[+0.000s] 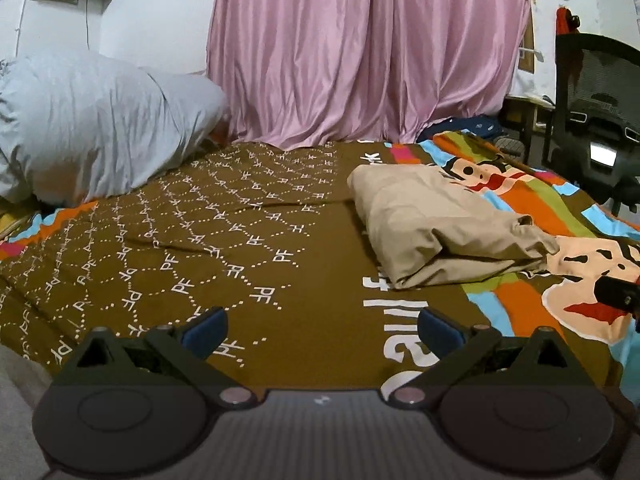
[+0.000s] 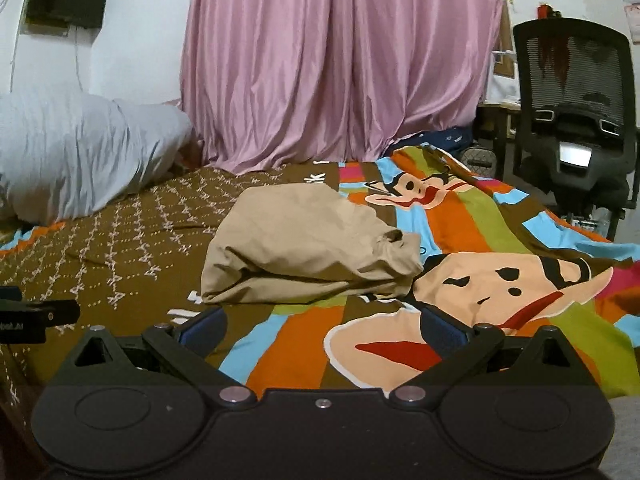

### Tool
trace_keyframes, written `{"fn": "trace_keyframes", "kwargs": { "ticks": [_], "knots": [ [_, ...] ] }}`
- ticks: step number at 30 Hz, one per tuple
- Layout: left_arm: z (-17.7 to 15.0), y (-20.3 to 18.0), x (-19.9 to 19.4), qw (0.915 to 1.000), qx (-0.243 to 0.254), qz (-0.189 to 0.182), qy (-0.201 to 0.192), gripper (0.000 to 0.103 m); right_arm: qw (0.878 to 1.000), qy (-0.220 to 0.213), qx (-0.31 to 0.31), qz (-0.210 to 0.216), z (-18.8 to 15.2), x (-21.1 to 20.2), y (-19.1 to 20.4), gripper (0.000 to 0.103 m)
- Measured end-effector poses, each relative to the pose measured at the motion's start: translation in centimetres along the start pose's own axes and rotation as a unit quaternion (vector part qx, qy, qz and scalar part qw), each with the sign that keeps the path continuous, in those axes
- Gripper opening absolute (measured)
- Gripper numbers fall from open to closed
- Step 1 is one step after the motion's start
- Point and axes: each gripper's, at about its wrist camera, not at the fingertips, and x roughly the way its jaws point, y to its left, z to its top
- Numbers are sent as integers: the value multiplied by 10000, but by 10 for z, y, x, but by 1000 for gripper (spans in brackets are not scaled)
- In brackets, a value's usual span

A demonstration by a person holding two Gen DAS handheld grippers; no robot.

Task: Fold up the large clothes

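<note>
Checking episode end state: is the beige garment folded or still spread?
Folded. The beige garment lies as a compact stacked bundle on the bedspread, layered edges showing at its near side. Neither gripper touches it.

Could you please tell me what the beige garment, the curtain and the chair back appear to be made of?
Beige garment: seemingly a matte woven cloth, perhaps cotton; it holds soft creases without shine.
Curtain: probably a satiny synthetic; its pink folds catch the light.
Chair back: looks like black mesh in a plastic frame; the wall shows through it.

Garment (image 2: 304,248): beige cloth, matt, creased.
Bedsheet (image 1: 248,280): printed cloth, matt.
Curtain (image 1: 360,52): pink fabric, faint sheen.
Pillow (image 1: 88,120): grey, wrinkled cloth.
Chair (image 2: 576,64): black mesh back.
</note>
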Motion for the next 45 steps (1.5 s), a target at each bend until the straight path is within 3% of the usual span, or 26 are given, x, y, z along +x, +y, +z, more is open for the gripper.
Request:
{"fn": "trace_keyframes", "kwargs": {
  "ticks": [45],
  "knots": [
    [1, 1, 4, 9999, 9, 29, 120, 103, 9998, 17, 199, -79, -1, 1, -11, 102]
  ]
}}
